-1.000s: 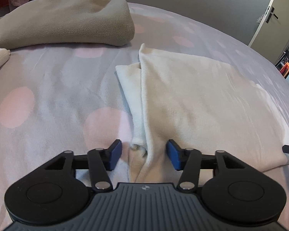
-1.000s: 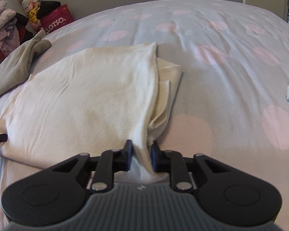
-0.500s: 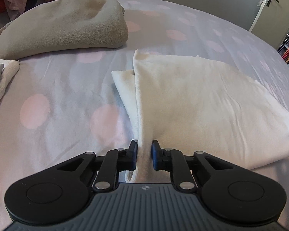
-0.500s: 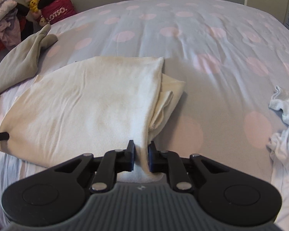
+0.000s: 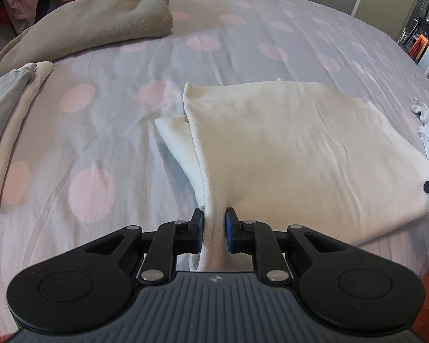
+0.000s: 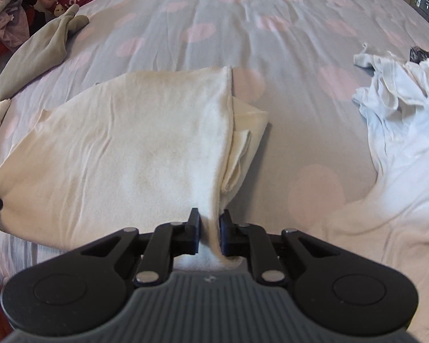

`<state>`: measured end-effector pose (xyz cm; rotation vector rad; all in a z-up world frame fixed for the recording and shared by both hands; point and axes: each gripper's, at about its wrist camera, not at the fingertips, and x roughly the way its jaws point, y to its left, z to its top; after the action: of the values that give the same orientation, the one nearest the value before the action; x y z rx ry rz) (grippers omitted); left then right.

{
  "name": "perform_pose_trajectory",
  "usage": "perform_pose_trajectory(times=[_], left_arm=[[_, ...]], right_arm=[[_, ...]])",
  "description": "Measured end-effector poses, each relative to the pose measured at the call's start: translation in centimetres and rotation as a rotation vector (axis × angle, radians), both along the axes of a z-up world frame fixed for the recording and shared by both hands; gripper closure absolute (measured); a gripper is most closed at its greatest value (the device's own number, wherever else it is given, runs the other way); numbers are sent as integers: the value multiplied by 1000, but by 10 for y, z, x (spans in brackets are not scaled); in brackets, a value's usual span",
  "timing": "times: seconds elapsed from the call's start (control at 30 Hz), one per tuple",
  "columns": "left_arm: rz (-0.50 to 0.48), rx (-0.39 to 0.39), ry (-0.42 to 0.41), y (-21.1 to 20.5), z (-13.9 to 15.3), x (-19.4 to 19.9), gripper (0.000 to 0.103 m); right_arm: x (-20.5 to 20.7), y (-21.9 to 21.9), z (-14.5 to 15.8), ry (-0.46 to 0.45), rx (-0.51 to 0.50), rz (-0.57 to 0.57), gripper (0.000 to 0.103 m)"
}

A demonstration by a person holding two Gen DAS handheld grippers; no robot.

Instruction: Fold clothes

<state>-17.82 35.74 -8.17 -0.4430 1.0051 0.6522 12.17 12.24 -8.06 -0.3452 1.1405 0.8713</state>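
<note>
The cream garment (image 5: pixel 294 148) lies part-folded in the middle of the spotted bedspread (image 5: pixel 100 131), with its near edge raised off the surface at both corners. My left gripper (image 5: pixel 213 230) is clamped on the near left corner; a second ago its jaws stood wide on either side of that hem, and they have just closed down to a narrow gap filled with fabric. My right gripper (image 6: pixel 208 233) is likewise pinched on the near right corner of the garment (image 6: pixel 128 154), a hold it already had a second ago.

Since then both views have drawn back and upward: more of the bed shows beyond the garment, and the cloth now rises in a taut ridge from each pair of pads. I judge this to be the start of the next fold, with the near edge lifted and ready to be carried over to the far edge.

A folded beige blanket (image 5: pixel 94 23) lies well apart at the far left, and a loose white garment (image 6: pixel 400 131) to the right awaits its turn.
</note>
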Motion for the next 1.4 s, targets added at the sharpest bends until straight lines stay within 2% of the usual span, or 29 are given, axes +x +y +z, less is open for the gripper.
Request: perform_pose_trajectory(times=[0.1, 0.3, 0.43, 0.5, 0.57, 0.63, 0.7, 0.77, 0.83, 1.0, 1.17, 1.3, 1.4], left_arm=[[-18, 19, 18, -7, -2, -4, 90], [13, -41, 45, 0, -27, -10, 89], [49, -55, 40, 6, -27, -16, 84], [63, -49, 43, 8, -26, -19, 82], [75, -50, 34, 9, -23, -22, 79], [98, -46, 23, 11, -18, -25, 67], [114, -27, 8, 13, -11, -26, 55], [119, 0, -4, 15, -4, -24, 54], [108, 20, -16, 18, 1, -18, 50], [35, 37, -3, 27, -5, 10, 48], [-10, 1, 13, 34, -28, 31, 48], [-44, 22, 23, 36, -44, 40, 48], [-52, 29, -1, 40, -51, 42, 48]], right_arm=[[-9, -10, -5, 8, -13, -9, 88], [-12, -1, -32, 5, -75, -43, 87], [-12, 1, -35, 4, -95, -57, 84], [-12, -3, -34, -3, -104, -68, 75], [-10, -6, -31, -6, -101, -89, 72], [-8, -10, -27, -16, -98, -115, 61], [-5, -14, -22, -34, -87, -138, 57], [0, -18, -15, -46, -63, -165, 54], [7, -18, -9, -55, -29, -190, 40], [21, -6, -12, -13, 33, -230, 33], [32, 8, -28, 36, 64, -264, 32], [41, 16, -39, 52, 57, -274, 32], [47, 21, -47, 67, 58, -264, 32]])
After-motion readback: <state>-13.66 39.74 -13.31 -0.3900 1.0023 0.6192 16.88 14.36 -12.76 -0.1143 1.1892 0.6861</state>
